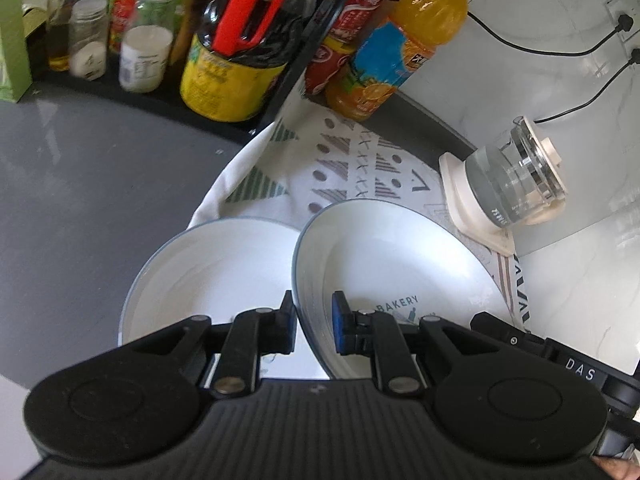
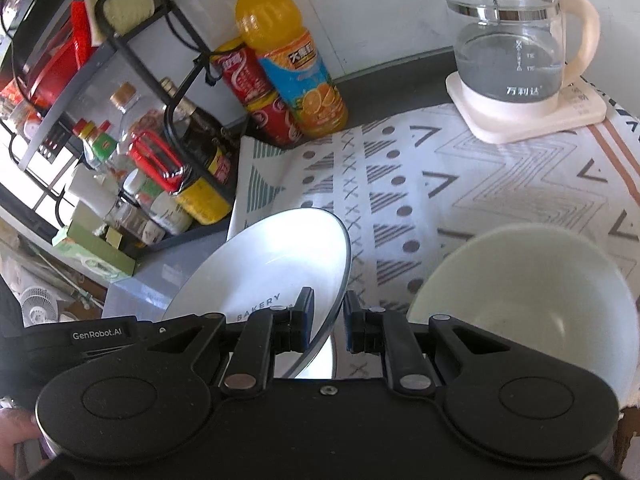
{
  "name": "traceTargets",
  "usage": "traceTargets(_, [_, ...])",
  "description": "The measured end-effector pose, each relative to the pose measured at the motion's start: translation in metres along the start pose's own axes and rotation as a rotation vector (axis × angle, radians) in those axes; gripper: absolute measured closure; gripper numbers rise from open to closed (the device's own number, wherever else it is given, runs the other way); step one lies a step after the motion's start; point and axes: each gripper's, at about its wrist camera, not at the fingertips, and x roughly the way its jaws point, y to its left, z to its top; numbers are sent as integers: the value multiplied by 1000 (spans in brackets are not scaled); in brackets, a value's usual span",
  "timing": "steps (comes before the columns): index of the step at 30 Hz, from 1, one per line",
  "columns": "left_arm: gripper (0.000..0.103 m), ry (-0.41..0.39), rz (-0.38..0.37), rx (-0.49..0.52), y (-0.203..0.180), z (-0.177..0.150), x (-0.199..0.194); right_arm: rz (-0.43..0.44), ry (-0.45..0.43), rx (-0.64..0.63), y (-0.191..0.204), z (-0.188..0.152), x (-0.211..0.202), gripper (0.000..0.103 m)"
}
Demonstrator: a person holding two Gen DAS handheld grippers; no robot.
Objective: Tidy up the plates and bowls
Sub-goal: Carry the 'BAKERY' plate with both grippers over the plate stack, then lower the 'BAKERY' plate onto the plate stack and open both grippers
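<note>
A white "BAKERY" plate [image 1: 400, 264] is tilted and held by both grippers. My left gripper [image 1: 314, 320] is shut on its near rim, one finger on each face. My right gripper [image 2: 328, 320] is shut on the same plate [image 2: 272, 264] at its right rim. In the left wrist view a second white plate [image 1: 216, 272] lies flat under and to the left of the held one. In the right wrist view a white bowl [image 2: 532, 292] stands on the patterned cloth to the right of my right gripper.
A glass kettle [image 2: 512, 44] on a white base stands at the back right of the patterned cloth [image 2: 460, 184]. An orange juice bottle [image 2: 292, 60] and red cans [image 2: 260, 96] stand behind. A black rack with bottles and jars [image 2: 132, 128] fills the left.
</note>
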Motion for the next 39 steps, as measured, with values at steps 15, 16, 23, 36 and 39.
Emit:
traceTargets(15, [88,21,27,-18,39,-37,-11,-37,29,-53,24,-45,8,88])
traceTargets(16, [88,24,31,-20,41,-38,-11,-41,33,-60,25,-46,9,88])
traceTargets(23, [88,34,55,-22,48,-45,-1,-74,75,-93,26,-57,24,88])
traceTargets(36, [88,66,110,-22,57,-44,14,-104,103,-116,34,-60,42,88])
traceTargets(39, [88,73,113,-22,58,-42,16,-106,113,-104,32,-61,47,88])
